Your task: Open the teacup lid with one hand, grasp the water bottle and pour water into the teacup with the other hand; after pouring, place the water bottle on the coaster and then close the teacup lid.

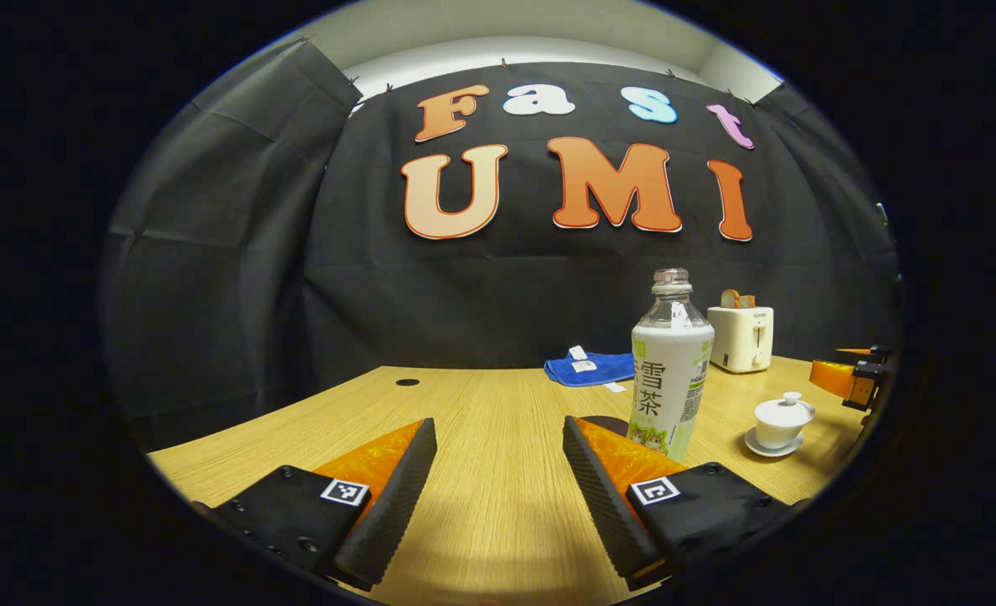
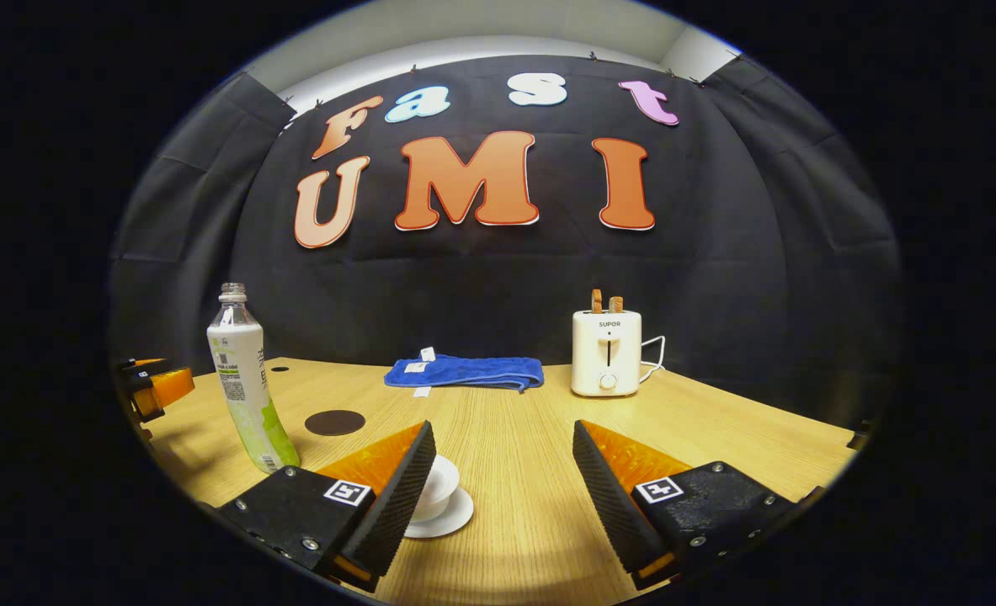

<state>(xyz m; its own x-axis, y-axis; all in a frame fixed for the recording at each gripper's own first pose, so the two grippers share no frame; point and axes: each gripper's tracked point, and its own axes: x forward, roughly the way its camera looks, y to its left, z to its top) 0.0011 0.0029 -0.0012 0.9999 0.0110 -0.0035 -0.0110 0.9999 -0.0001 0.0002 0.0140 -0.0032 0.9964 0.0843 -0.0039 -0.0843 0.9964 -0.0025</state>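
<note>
An uncapped water bottle [image 1: 670,370] with a white and green label stands upright on the wooden table, just beyond my left gripper's right finger. My left gripper [image 1: 498,442] is open with nothing between its fingers. A white lidded teacup [image 1: 782,419] on a saucer sits right of the bottle. In the right gripper view the bottle [image 2: 245,383] stands at the left, a dark round coaster [image 2: 335,422] lies beside it, and the teacup [image 2: 439,497] is partly hidden behind the left finger of my open right gripper [image 2: 502,446]. The other gripper [image 2: 154,385] shows at the far left.
A folded blue cloth [image 2: 464,371] lies at the back of the table near the wall. A white toaster [image 2: 606,352] with two slices in it stands at the back right, its cord trailing to the right. A small dark hole [image 1: 407,382] marks the tabletop at the left.
</note>
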